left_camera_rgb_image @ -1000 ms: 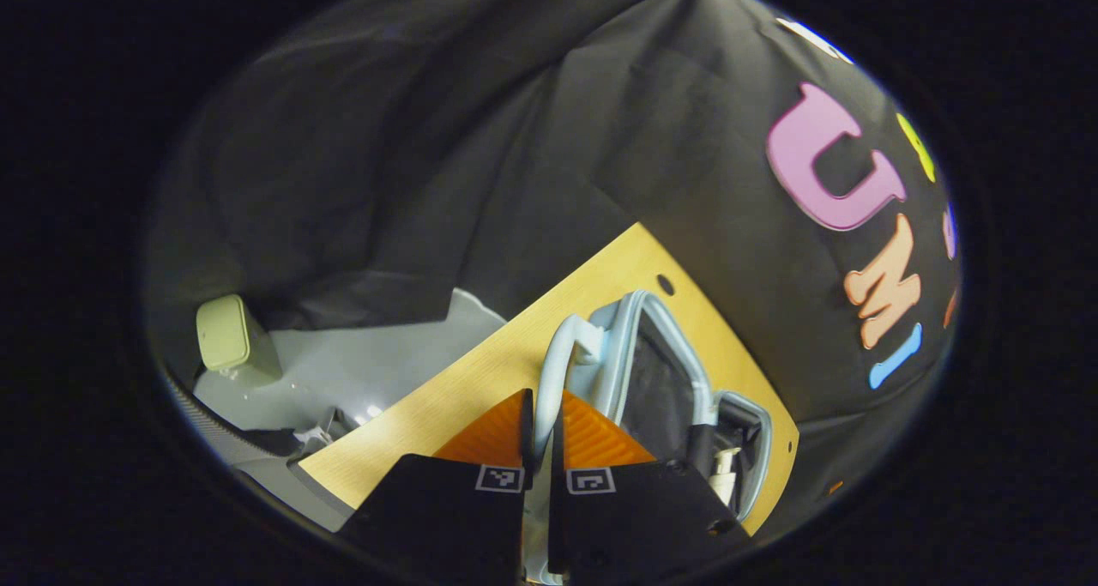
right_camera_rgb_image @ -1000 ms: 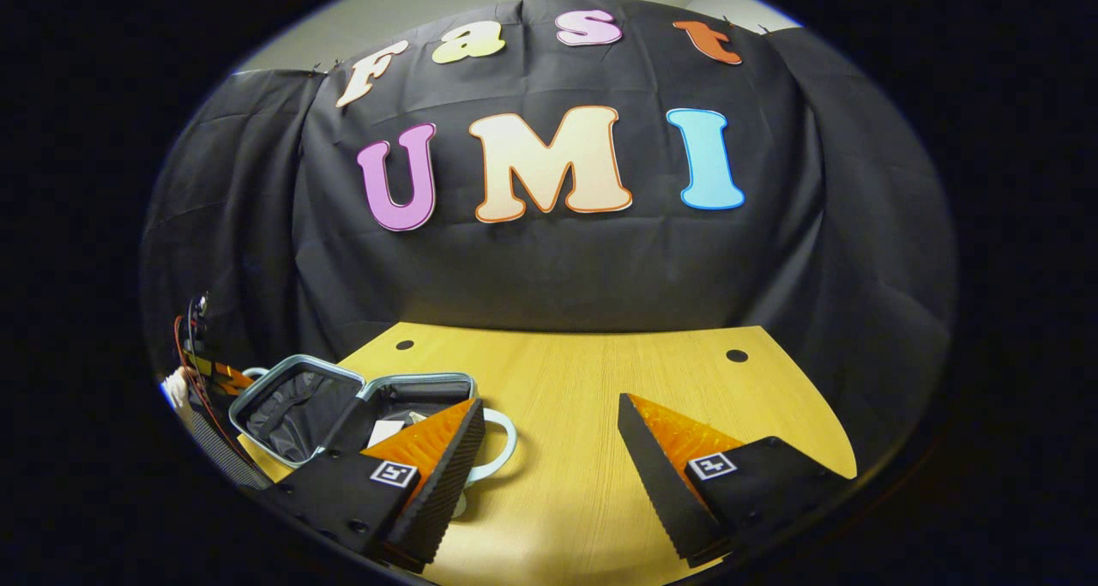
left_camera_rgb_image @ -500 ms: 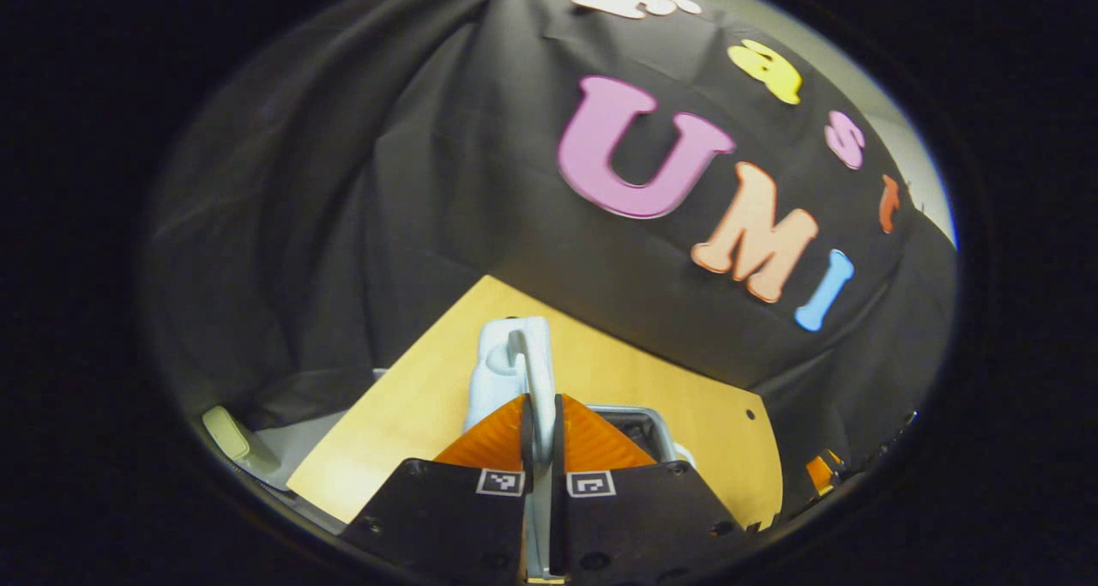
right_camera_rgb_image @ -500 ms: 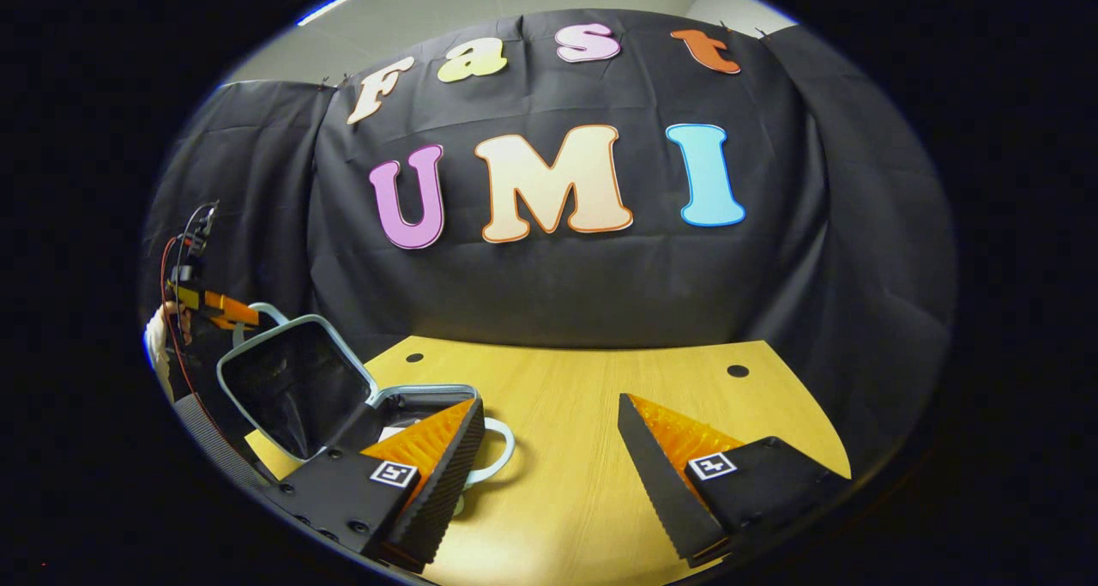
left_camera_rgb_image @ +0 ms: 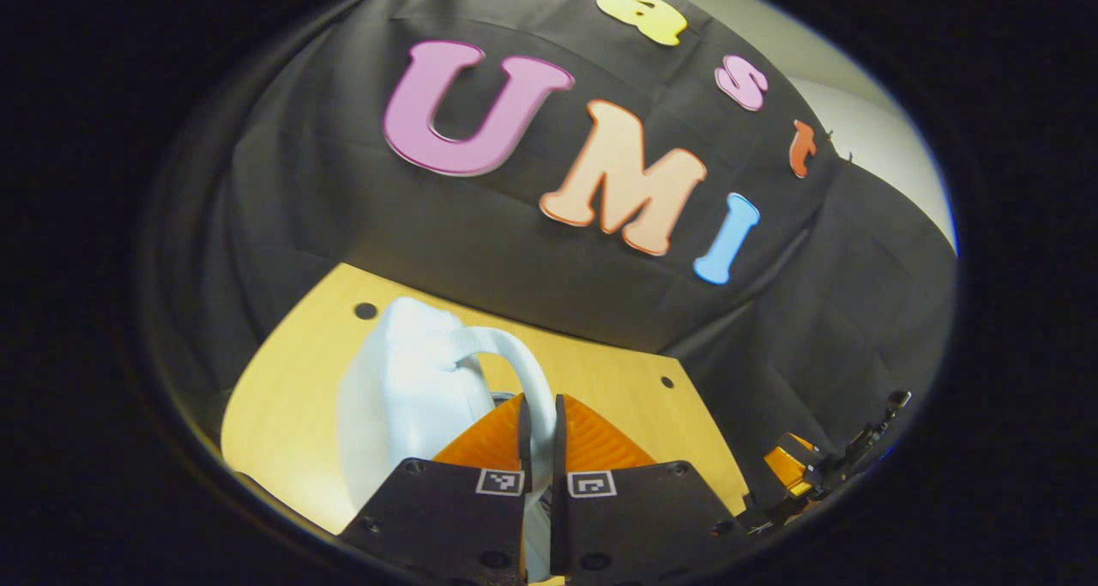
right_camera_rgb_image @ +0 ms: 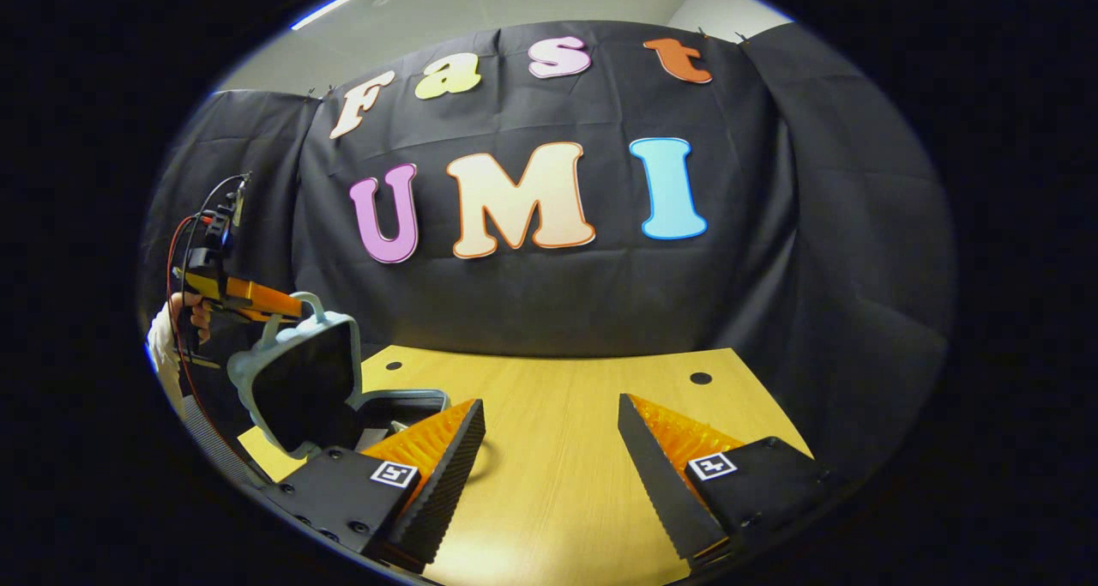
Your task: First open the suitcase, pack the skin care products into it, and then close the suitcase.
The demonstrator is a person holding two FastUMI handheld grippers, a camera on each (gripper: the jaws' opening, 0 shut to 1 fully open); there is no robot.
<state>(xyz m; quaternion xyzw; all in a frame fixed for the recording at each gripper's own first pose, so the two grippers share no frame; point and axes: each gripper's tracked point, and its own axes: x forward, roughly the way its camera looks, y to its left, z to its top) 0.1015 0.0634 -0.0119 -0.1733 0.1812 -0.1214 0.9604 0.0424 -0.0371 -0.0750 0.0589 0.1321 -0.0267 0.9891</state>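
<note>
The small light-blue suitcase stands at the left of the right gripper view, its lid [right_camera_rgb_image: 300, 384] raised almost upright over the base [right_camera_rgb_image: 403, 400] on the table. My left gripper [right_camera_rgb_image: 257, 296], held by a hand [right_camera_rgb_image: 182, 316], is shut on the lid's handle [right_camera_rgb_image: 310, 305]. In the left gripper view the pale handle [left_camera_rgb_image: 525, 371] runs between the orange fingers of the left gripper [left_camera_rgb_image: 539, 404], with the lid's outer shell [left_camera_rgb_image: 399, 389] just beyond. My right gripper [right_camera_rgb_image: 549, 406] hangs open over the table, right of the case, holding nothing. The base's inside is mostly hidden.
The wooden table [right_camera_rgb_image: 566, 492] stretches to the right of the suitcase, with small round holes [right_camera_rgb_image: 701, 378] near its far edge. The black cloth wall closes off the back and both sides. My right gripper [left_camera_rgb_image: 793, 470] shows low at the right of the left gripper view.
The left gripper has swung the lid by its handle from lying open flat to almost upright over the base. The right gripper has stayed in place, open.
</note>
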